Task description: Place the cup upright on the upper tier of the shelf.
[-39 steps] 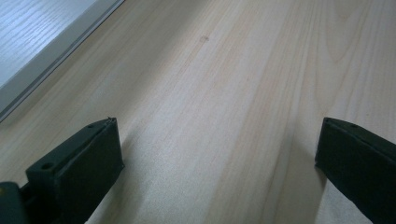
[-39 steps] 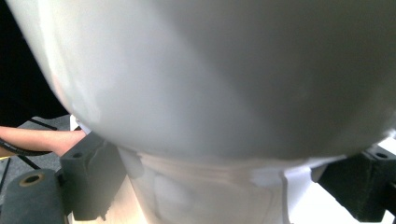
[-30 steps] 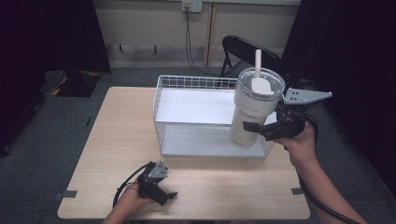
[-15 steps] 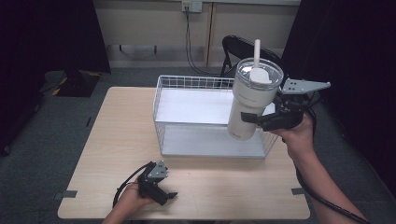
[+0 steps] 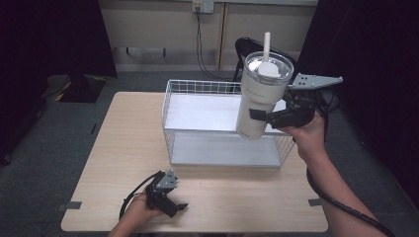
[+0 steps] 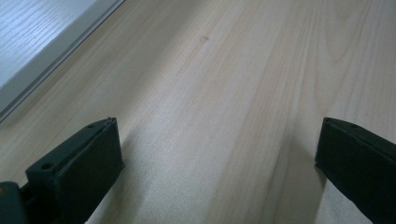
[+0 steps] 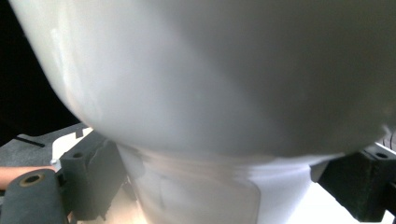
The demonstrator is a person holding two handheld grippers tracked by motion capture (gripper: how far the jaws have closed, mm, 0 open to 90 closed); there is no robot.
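**High view status: tumbler held above the basket**

High view shows your right gripper (image 5: pixel 267 117) clamped on the lower body of the white tumbler (image 5: pixel 258 96), with one jaw on each side of it. The tumbler is lifted clear of the table (image 5: pixel 123 148) and tilts slightly, its clear lid and white straw (image 5: pixel 267 43) uppermost. It hangs over the right end of the white wire basket (image 5: pixel 197 89), which stands at the far right part of the table. The basket floor beneath it is bare.

In the right gripper view, the tumbler's (image 7: pixel 210 84) pale wall sits between both black jaws, which press against its narrow base section.

Your left gripper (image 5: pixel 170 205) rests low at the near edge of the table, left of centre and well apart from the basket. In the left gripper view, its jaws are spread wide over bare wood with nothing between them, and the basket's edge (image 6: pixel 42 56) lies at the upper left.
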